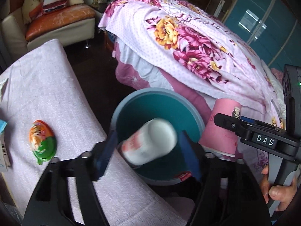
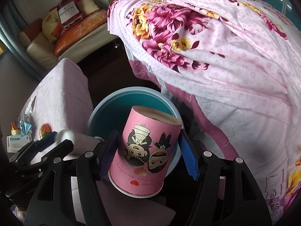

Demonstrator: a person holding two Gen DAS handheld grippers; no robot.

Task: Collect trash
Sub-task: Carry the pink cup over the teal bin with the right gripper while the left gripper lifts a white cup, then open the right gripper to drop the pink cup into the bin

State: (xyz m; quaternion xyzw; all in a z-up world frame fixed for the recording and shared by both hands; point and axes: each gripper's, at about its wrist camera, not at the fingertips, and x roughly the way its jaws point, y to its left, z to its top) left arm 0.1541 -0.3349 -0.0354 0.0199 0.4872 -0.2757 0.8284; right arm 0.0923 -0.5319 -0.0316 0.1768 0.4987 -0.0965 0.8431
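Observation:
Over the teal bin (image 1: 156, 94), my left gripper (image 1: 147, 143) stands open. A white bottle with a red label (image 1: 150, 141) lies blurred and tilted between its blue pads, with a small gap on either side. In the right wrist view, my right gripper (image 2: 148, 141) is shut on a pink paper cup (image 2: 146, 146) printed with a cartoon couple. The cup is held upside down above the bin (image 2: 131, 91). The same cup (image 1: 223, 130) shows at the right of the left wrist view, beside the bin's rim.
A pink-covered table (image 1: 47, 86) left of the bin carries an orange-and-green egg-shaped pack (image 1: 42, 141) and a small box (image 1: 3, 150). A bed with a floral blanket (image 1: 188, 37) rises right behind the bin. A sofa (image 1: 56, 20) stands at the back left.

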